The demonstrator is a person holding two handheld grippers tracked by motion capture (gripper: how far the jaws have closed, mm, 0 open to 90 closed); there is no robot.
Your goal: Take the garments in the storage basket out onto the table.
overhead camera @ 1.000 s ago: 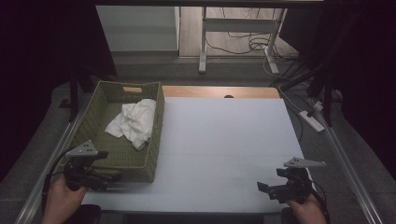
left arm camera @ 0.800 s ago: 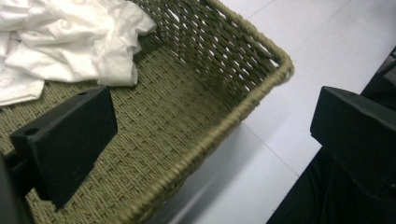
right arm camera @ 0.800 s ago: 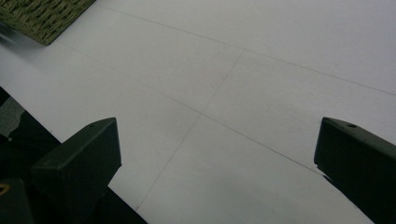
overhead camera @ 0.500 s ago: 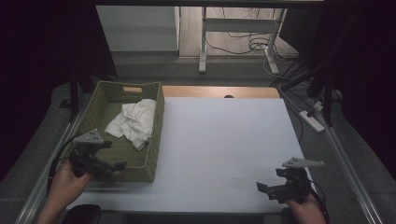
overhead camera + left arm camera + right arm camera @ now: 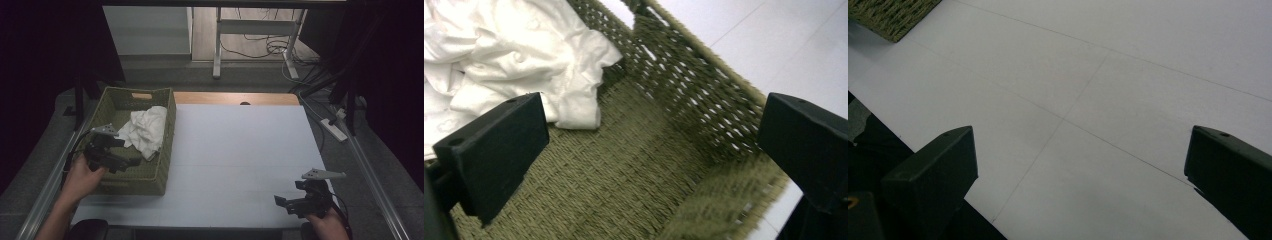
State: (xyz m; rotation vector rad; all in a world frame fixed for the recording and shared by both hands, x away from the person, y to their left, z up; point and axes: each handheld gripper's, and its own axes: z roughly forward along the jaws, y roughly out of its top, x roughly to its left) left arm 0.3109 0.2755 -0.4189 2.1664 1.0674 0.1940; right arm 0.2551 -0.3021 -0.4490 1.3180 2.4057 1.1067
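Note:
A green woven basket point(image 5: 150, 175) stands on the left of the white table point(image 5: 240, 150). A crumpled white cloth point(image 5: 145, 131) lies inside it toward its far half. My left gripper point(image 5: 131, 162) hangs open over the basket's near half, jaws wide apart with nothing between them. In the left gripper view the white cloth point(image 5: 509, 55) lies just beyond the left jaw, over the basket floor point(image 5: 614, 170). My right gripper point(image 5: 281, 204) rests low at the table's front right, open and empty, with the bare table point(image 5: 1098, 100) ahead of it.
A wooden strip point(image 5: 235, 98) runs along the table's far edge. Beyond it stand a metal frame leg point(image 5: 217, 45) and floor cables point(image 5: 270, 47). A power strip point(image 5: 334, 129) lies off the table's right side. The basket's corner point(image 5: 893, 17) shows far off in the right gripper view.
My left gripper has risen from the basket's near-left corner and moved forward and right, over the basket's interior. The right gripper has stayed in place.

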